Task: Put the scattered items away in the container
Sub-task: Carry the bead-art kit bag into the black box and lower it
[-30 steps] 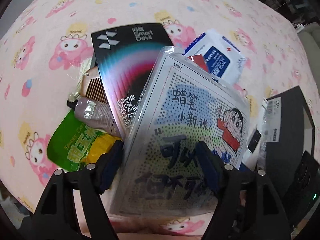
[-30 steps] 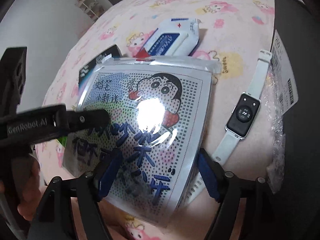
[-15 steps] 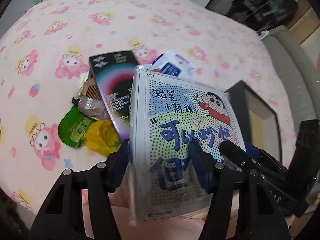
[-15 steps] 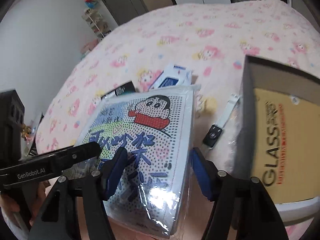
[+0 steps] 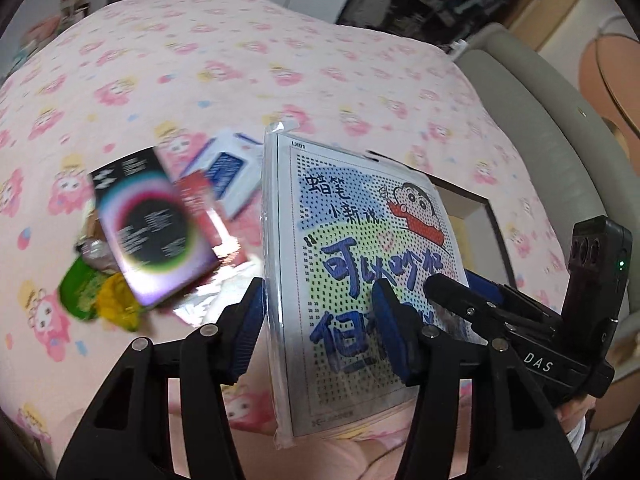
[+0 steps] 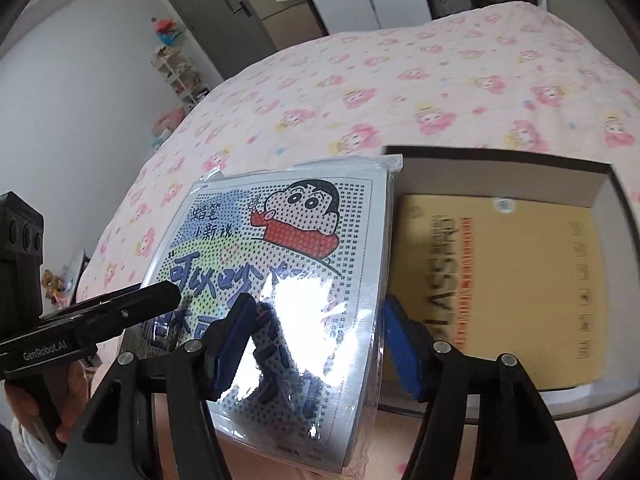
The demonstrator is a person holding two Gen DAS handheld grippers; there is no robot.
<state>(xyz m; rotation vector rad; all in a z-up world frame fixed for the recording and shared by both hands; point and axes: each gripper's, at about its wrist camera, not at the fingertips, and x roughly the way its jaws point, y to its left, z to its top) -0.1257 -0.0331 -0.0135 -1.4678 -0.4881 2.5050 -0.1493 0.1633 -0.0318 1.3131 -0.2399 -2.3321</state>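
1. Shiny plastic wraps the cartoon picture pack (image 6: 288, 280), held up off the pink bed (image 6: 400, 80), just beside the open black box (image 6: 520, 168)
2. Left gripper (image 5: 320, 320) and right gripper (image 6: 316, 344) each look closed on its bottom edge, though the right one's right pad may sit clear
3. Keep it flat and level, then lower it gently into the box
4. Pack says "LX01"; the card in the box (image 6: 500, 292) reads "LASS"; the tools say "GenRobot.AI" and "DAS"

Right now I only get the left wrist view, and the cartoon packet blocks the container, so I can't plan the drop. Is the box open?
Observer: Yes, the box sits open on the bed, with no lid on it.
Operator: Anything inside?
Observer: A flat tan pack printed GLASS lies on its floor; nothing else shows.
Operator: Where is the packet relative to it?
Observer: The cartoon packet hangs beside the box, its edge along one side wall, not over the opening.
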